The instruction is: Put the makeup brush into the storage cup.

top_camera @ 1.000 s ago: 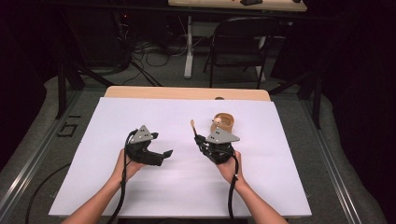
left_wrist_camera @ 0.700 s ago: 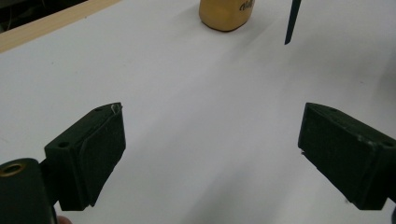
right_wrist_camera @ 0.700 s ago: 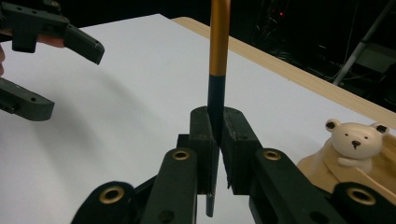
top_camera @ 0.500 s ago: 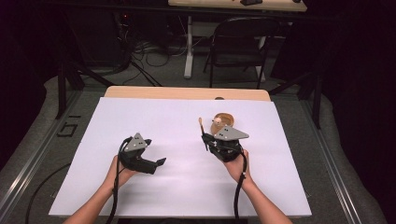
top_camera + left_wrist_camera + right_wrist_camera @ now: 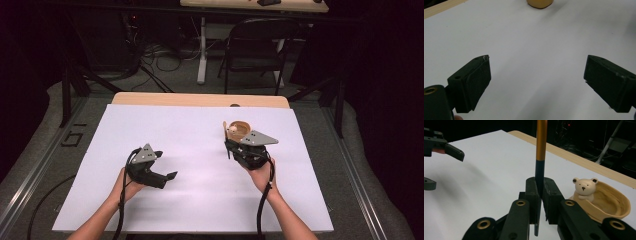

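Observation:
My right gripper [image 5: 540, 182] is shut on a thin stick [image 5: 541, 142], black at its lower end and orange above, which stands upright between the jaws. In the high view the right gripper [image 5: 229, 146] is right of the table's middle, with the stick [image 5: 225, 131] rising from it. Just beyond it lies a shallow wooden dish [image 5: 243, 129] with a small bear figure [image 5: 584, 187] at its rim. My left gripper [image 5: 167, 165] hovers low at the left of the table, open, with nothing but white table between its jaws [image 5: 536, 65].
A white sheet [image 5: 200, 200] covers the table, and a wooden strip [image 5: 200, 99] shows along the far edge. The wooden dish [image 5: 540, 3] peeks in at the top of the left gripper view. A folding chair [image 5: 252, 45] and cables sit on the floor beyond.
My right gripper has moved to the right and slightly up with the stick still held. My left gripper has drawn a little back toward the near edge.

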A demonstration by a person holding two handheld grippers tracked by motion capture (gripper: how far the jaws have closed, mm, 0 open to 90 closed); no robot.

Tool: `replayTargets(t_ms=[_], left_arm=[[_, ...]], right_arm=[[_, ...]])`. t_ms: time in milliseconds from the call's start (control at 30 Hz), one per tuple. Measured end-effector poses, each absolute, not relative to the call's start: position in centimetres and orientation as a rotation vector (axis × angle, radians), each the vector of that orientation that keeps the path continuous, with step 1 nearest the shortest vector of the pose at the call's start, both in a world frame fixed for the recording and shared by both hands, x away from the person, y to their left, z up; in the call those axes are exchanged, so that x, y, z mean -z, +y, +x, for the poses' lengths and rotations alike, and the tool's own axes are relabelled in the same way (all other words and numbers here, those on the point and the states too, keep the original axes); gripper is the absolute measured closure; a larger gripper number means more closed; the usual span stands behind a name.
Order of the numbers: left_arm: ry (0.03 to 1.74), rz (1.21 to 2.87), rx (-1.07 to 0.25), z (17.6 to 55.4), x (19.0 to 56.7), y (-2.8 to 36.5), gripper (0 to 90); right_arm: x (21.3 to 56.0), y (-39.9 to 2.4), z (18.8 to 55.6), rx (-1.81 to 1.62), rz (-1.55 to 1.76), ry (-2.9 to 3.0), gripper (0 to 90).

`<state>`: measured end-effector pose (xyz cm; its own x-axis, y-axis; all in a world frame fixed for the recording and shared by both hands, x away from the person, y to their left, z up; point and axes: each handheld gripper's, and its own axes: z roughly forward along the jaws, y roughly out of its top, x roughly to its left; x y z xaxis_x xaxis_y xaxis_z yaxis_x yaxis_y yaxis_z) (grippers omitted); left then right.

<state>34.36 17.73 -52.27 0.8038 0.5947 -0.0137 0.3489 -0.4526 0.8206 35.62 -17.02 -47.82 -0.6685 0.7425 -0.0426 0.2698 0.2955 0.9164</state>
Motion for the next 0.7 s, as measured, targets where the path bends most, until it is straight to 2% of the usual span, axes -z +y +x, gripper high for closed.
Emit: replayTargets(t_ms=[700], left_arm=[[0.696,2.093,-0.367,34.3,52.2,17.7,7.8]], right_arm=[[47.1,-19.2,36.6,-1.327,0.987,2.070,83.4]])
